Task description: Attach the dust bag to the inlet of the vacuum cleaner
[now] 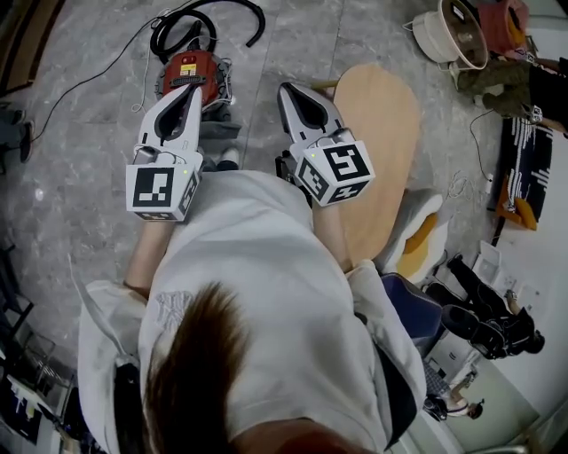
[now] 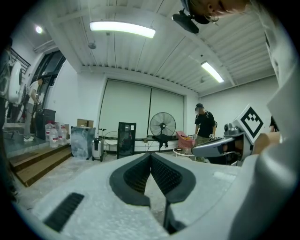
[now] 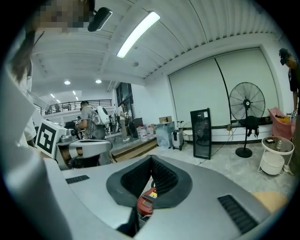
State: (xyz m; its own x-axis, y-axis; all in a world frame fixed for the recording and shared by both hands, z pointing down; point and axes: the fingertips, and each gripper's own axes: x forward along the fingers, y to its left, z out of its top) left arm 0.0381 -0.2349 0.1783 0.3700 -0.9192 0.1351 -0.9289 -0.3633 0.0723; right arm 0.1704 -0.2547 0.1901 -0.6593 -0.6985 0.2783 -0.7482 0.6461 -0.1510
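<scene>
Left tool (image 1: 193,88), right tool (image 1: 286,88); grey floor (image 1: 84,182)

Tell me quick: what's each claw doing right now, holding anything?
Left claw: closed, empty.
Right claw: closed, empty; the red vacuum cleaner sits on the floor beyond it, not held.

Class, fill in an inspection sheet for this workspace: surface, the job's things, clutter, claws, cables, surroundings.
Surface: grey stone floor.
Job's things: red vacuum cleaner with black hose on the floor ahead; dust bag not made out.
Clutter: wooden board, white pot at right.
Claws: left claw and right claw both shut, empty, side by side.
Cables: thin cable trails left from the vacuum cleaner.
Surroundings: open hall, standing fan, person in black.
</scene>
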